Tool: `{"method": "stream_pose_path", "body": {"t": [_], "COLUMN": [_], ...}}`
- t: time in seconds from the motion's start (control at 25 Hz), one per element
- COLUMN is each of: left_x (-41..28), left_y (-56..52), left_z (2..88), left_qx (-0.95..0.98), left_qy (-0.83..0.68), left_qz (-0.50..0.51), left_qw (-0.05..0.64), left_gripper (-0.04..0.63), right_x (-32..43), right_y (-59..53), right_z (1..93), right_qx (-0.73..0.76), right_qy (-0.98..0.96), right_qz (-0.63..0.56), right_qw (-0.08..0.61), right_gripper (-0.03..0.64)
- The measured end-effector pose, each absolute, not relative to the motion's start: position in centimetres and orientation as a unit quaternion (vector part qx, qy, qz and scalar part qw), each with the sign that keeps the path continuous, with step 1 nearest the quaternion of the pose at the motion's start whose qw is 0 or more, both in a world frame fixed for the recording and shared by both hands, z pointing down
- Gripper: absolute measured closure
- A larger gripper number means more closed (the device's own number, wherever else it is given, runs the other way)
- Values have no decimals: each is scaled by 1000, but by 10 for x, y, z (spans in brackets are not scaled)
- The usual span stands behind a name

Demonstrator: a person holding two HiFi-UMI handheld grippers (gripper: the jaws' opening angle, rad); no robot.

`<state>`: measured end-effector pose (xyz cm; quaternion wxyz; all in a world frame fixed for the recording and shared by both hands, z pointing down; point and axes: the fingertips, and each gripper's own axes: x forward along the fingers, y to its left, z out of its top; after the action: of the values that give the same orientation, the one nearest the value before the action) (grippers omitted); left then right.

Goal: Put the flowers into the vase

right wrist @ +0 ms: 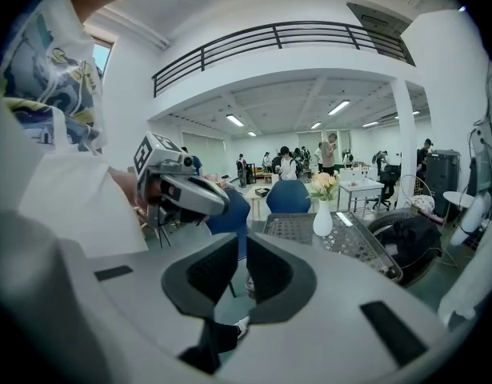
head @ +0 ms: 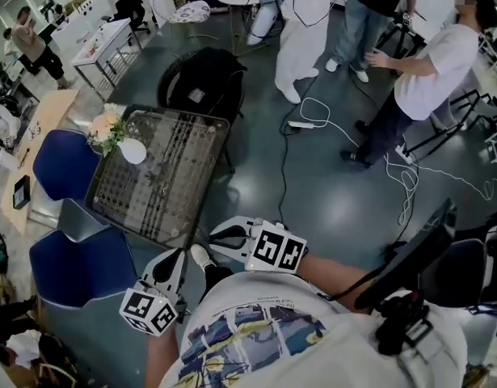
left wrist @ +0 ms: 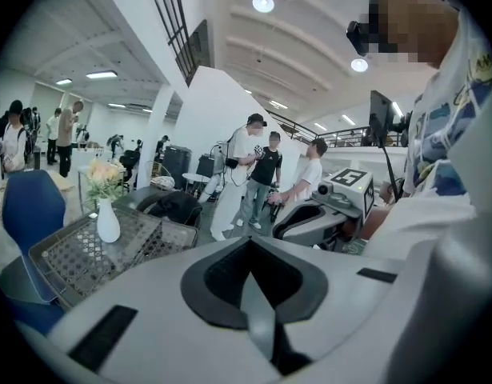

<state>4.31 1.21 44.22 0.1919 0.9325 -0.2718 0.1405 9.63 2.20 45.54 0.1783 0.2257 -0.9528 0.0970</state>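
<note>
- And here's the picture: the flowers are already standing in the white vase, pale blooms and green leaves up above its neck.
- The vase sits upright near the far left corner of the mesh-topped table, just by the blue chair. Nothing else shows on the tabletop.
- I can't spot a loose stem anywhere on the table or the floor around it.
- Left gripper: tongs pressed fully together, nothing caught between them.
- Right gripper: tongs at a narrow slit, and only floor and the chair show through the gap, so it's carrying nothing.
- Both tools are held low against the person's body, well apart from the table and pointing roughly across each other, not at the vase.
- My read: the job looks finished, with the bouquet in and the vase steady.
- All that could be left is a tidy of the stems, and from this range I can't tell whether any sits crooked.
- Bystanders are standing about on the far side of the room, well clear of the table.
</note>
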Motion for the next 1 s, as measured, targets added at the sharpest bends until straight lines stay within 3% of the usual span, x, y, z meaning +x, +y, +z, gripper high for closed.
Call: {"method": "stream_pose_path", "body": {"t": [1.0], "left_x": [55], "left_y": [38], "left_z": [448], "left_qx": [937], "left_qy": [-254], "left_qz": [165], "left_qw": [172], "left_gripper": [586], "right_x": [94], "right_y": [46], "right_z": [442], "right_qx": [225], "right_qy": [-955], "right_qz": [72], "right_qw": [178], "right_gripper": [594]}}
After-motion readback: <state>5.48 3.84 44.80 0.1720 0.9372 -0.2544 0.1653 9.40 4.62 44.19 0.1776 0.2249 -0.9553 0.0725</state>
